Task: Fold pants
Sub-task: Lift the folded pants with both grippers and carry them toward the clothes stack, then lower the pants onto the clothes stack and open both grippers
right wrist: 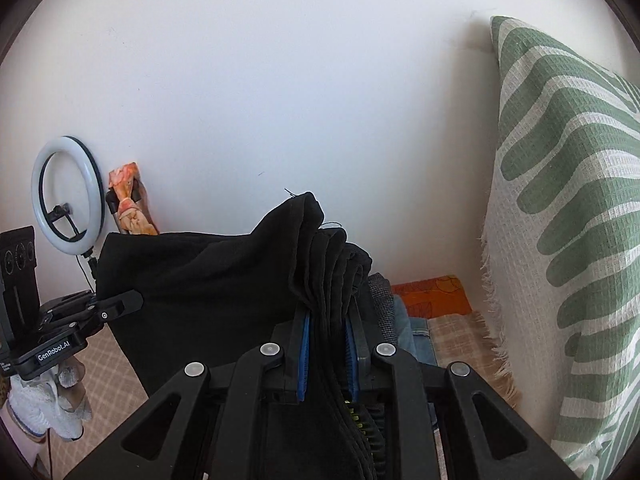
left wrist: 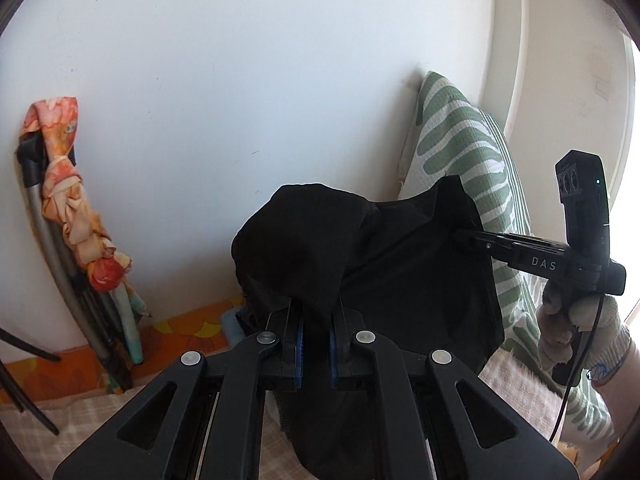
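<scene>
Above the bed, both grippers — left gripper (left wrist: 314, 344), right gripper (right wrist: 326, 354) — have fingers clamped on the black pants (left wrist: 384, 264), held aloft in layers; laying down and final folds seemingly remain.

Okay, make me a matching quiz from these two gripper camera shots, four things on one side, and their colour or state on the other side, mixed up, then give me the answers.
Things:
1. pants
2. pillow
3. ring light
4. left gripper

Colour or state:
A. white circle, standing by the wall
B. green and white stripes, leaning upright
C. black, held up off the bed at two points
D. shut on a bunch of black fabric

Pairs: 1-C, 2-B, 3-A, 4-D

The right gripper is likewise shut on the pants' layered edge.
</scene>
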The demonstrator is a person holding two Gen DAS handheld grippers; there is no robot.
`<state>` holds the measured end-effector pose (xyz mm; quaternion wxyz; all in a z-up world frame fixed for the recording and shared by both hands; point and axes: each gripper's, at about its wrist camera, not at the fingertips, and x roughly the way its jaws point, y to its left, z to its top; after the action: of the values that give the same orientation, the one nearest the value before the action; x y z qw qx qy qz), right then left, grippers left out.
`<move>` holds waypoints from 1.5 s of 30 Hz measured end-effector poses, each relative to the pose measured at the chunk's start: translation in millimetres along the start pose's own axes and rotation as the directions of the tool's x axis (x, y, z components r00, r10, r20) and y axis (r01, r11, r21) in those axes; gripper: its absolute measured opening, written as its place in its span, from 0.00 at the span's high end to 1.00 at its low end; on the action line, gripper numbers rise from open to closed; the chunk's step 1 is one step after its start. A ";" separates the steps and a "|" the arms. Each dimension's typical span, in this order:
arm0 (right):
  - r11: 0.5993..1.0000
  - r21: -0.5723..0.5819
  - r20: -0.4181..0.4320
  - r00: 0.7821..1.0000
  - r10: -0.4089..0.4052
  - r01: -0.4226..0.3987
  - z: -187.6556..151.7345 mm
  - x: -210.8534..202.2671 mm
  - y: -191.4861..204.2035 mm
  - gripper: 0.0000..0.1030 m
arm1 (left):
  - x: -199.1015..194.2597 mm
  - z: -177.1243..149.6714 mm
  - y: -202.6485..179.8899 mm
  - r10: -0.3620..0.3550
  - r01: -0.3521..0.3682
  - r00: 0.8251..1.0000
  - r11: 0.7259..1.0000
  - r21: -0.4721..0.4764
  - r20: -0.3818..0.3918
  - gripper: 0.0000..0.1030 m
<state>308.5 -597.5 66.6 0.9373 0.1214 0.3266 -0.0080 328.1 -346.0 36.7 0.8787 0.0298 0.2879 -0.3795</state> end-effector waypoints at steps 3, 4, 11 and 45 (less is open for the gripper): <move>1.000 0.016 -0.029 1.000 -0.005 0.005 -1.0 29.8 -13.2 0.87 | 27.6 1.2 9.2 0.019 -0.019 1.000 1.000 -0.003 -0.024 0.93; 1.000 0.020 -0.035 0.999 -0.009 0.010 -0.4 37.8 -19.4 0.87 | 35.3 1.6 11.1 0.023 -0.023 0.999 1.000 0.000 -0.033 0.93; 0.997 0.025 -0.096 0.993 -0.064 0.067 -6.8 78.2 -39.3 0.85 | 78.4 -0.1 24.1 0.070 -0.072 0.993 0.997 -0.027 -0.096 0.89; 0.967 0.000 0.056 0.966 -0.254 0.254 -129.5 -110.0 99.4 0.03 | -144.0 -111.9 -25.0 0.278 -0.282 0.959 0.957 -0.063 -0.059 0.23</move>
<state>152.3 -477.9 58.2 0.9377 0.0750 0.3131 -0.1304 178.3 -239.8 23.8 0.9167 0.0483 0.3156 -0.2401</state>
